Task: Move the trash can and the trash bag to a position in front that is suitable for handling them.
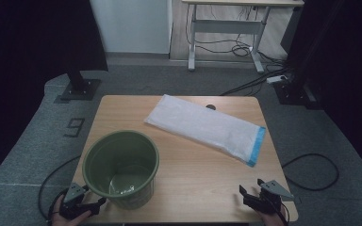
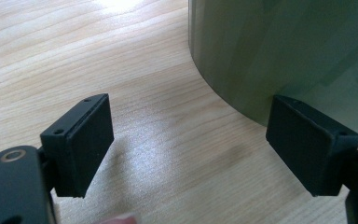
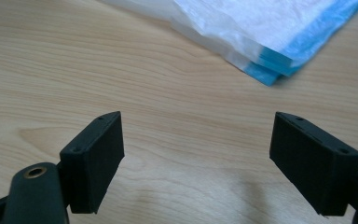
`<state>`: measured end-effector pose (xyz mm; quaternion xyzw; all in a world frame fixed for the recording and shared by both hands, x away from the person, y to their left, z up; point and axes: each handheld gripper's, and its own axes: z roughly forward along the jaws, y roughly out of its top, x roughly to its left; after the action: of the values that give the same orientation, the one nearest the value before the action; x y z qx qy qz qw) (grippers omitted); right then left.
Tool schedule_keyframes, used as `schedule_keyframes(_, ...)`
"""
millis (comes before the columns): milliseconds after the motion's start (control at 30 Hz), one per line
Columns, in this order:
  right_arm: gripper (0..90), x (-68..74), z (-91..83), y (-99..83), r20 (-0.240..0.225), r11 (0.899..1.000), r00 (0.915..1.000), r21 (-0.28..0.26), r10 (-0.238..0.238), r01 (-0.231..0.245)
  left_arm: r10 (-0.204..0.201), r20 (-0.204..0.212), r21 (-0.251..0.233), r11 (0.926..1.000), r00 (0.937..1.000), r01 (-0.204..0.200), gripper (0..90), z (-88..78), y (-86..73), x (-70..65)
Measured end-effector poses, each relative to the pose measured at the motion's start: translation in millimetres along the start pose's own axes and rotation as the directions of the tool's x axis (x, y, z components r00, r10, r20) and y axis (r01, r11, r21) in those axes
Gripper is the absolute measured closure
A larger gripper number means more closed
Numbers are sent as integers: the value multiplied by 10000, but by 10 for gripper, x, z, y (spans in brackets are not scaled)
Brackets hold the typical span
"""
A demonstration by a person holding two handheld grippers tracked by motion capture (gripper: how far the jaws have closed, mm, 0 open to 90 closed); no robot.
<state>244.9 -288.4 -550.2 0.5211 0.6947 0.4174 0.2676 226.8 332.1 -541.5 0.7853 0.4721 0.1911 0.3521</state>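
Two grippers sit at my near edge of the light wooden table [image 1: 188, 160], both with jaws spread wide and nothing between them. My left gripper [image 1: 82, 202] rests just beside the base of the round olive-green plastic bucket [image 1: 121, 165], which stands upright and looks empty; in the left gripper view its wall [image 2: 284, 51] curves close past one jaw. My right gripper [image 1: 257, 195] points up the table toward the folded white plastic bag with a blue edge [image 1: 207, 126], lying flat and aslant past the middle, well apart from the bucket.

I judge the risks to be these: the thin bag could slide on the smooth wood instead of lifting, since a flat film gives the jaws little to bite; and the light bucket could tip or skate if my left jaw nudges it.

Beyond the table lie grey carpet [image 1: 37, 136], trailing black cables [image 1: 311, 172], dark stands and a second desk [image 1: 226, 28].
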Motion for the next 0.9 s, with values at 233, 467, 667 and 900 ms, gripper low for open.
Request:
schedule_keyframes(233,179,-26,100,25,169,9985,9997,514,158,-167,-185,568,-345,9992,9982,205,141,-65,-25,-14)
schedule_keyframes(467,191,-3,120,79,290,9993,9996,368,25,-35,965,1145,-98,9953,9887,-960,155,-77,-57,-114)
schedule_keyframes(667,203,35,95,60,41,9994,10000,340,-63,62,1802,1489,-639,9829,9723,-1724,154,-119,49,-260)
schedule_keyframes(900,212,68,135,106,-496,9999,9987,-139,95,-102,2521,1825,-912,9667,9503,-2389,133,-139,147,-329)
